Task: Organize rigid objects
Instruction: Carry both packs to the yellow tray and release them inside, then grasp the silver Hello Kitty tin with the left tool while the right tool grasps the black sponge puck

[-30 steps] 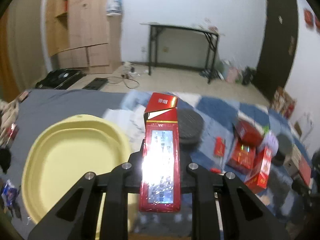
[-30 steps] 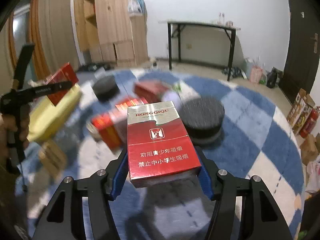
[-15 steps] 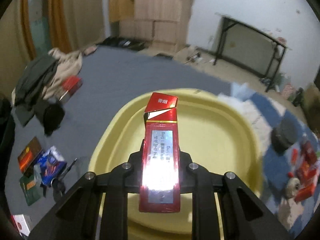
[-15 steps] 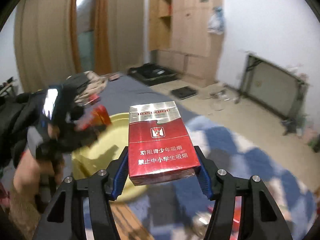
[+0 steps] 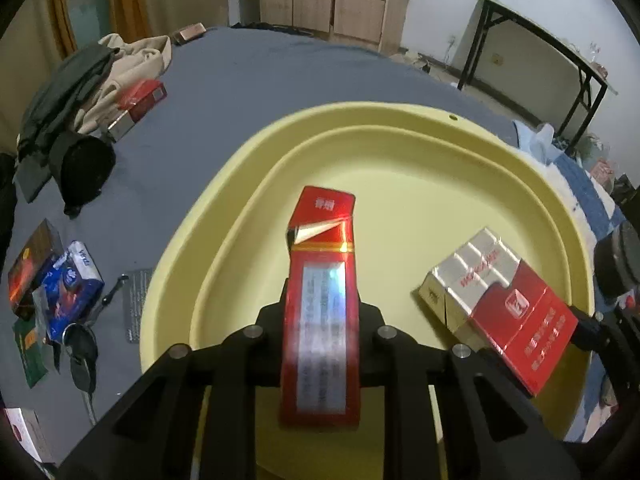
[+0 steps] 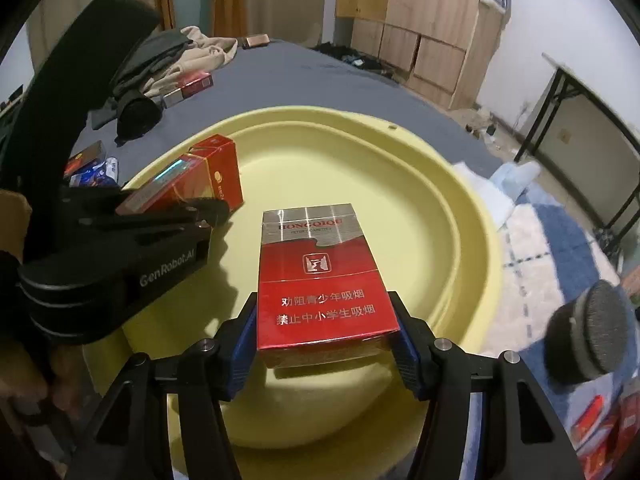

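My left gripper (image 5: 320, 312) is shut on a narrow red cigarette pack (image 5: 320, 304) with its lid ajar, held over the yellow basin (image 5: 400, 128). My right gripper (image 6: 324, 336) is shut on a red and silver cigarette pack (image 6: 320, 280), also held over the yellow basin (image 6: 460, 208). The right gripper's pack shows in the left wrist view (image 5: 500, 304) at the right. The left gripper and its red pack (image 6: 192, 184) show in the right wrist view at the left. The basin holds nothing else that I can see.
The basin sits on a grey cloth (image 5: 240, 80). On it lie a red pack (image 5: 138, 104), dark clothes (image 5: 64, 92), keys (image 5: 82, 348) and small packets (image 5: 60, 280). A black round brush (image 6: 588, 332) and red packs (image 6: 600, 432) lie on the blue checked rug at the right.
Both grippers have swung left from the rug to above the yellow basin, each still holding its pack. They have come lower and closer to the basin.
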A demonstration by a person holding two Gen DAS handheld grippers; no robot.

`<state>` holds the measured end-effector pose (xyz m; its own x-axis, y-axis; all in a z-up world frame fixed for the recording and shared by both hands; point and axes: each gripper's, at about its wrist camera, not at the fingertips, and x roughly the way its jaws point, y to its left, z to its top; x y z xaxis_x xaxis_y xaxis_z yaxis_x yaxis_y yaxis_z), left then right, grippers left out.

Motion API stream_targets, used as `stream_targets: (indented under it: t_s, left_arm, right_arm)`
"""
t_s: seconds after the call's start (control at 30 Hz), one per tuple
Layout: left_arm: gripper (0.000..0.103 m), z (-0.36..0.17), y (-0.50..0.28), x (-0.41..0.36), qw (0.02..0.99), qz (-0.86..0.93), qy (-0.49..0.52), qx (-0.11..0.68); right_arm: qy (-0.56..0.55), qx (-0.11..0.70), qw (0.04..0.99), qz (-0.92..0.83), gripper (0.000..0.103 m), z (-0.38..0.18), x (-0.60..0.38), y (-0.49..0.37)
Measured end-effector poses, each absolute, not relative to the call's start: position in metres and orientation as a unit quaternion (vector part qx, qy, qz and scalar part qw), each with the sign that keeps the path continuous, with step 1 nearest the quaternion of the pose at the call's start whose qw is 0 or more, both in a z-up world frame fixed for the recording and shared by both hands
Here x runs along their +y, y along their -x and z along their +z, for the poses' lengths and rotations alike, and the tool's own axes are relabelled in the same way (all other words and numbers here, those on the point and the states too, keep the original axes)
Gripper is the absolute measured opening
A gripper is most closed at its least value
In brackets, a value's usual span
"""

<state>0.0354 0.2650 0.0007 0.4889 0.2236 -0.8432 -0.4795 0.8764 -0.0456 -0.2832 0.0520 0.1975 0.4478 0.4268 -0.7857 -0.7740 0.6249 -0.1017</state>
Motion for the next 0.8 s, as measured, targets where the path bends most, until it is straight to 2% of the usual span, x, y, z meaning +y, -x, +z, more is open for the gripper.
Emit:
stream_targets:
  t_s: [0.17,0.23,0.27,0.3,0.37,0.4,0.43,0.47,0.5,0.63,0.8]
  left_arm:
    - [0.024,0.0,-0.037,0.264,0.849,0.209,0.154,0.461]
    - [0.028,0.002,-0.037,0.263,0.85,0.213,0.152,0.457]
    - [0.043,0.002,-0.037,0.263,0.849,0.216,0.149,0.459]
    - [0.063,0.003,-0.037,0.262,0.848,0.219,0.146,0.46]
    - [0.079,0.012,-0.033,0.264,0.854,0.222,0.149,0.446]
    - [0.08,0.02,-0.029,0.264,0.859,0.221,0.151,0.435]
    - [0.081,0.033,-0.025,0.263,0.867,0.222,0.154,0.418]
    - [0.089,0.046,-0.02,0.261,0.876,0.223,0.155,0.399]
    - [0.103,0.062,-0.013,0.255,0.888,0.218,0.154,0.374]
    - [0.103,0.102,-0.004,0.225,0.92,0.152,0.149,0.328]
    - [0.103,0.113,-0.02,0.164,0.933,0.036,0.127,0.335]
  right_arm:
    - [0.242,0.385,0.811,0.369,0.059,0.194,0.059,0.285]
    - [0.246,0.382,0.812,0.367,0.06,0.192,0.061,0.286]
    - [0.242,0.38,0.813,0.37,0.061,0.191,0.061,0.286]
    - [0.232,0.381,0.812,0.376,0.063,0.192,0.061,0.285]
    - [0.215,0.384,0.812,0.383,0.07,0.195,0.055,0.283]
    - [0.206,0.382,0.815,0.384,0.081,0.2,0.05,0.284]
    - [0.2,0.377,0.819,0.384,0.088,0.204,0.045,0.286]
    - [0.195,0.371,0.823,0.383,0.09,0.211,0.039,0.288]
    - [0.19,0.365,0.83,0.377,0.091,0.22,0.029,0.291]
    - [0.158,0.349,0.856,0.346,0.094,0.264,-0.026,0.301]
    - [0.118,0.299,0.914,0.249,0.103,0.316,-0.135,0.332]
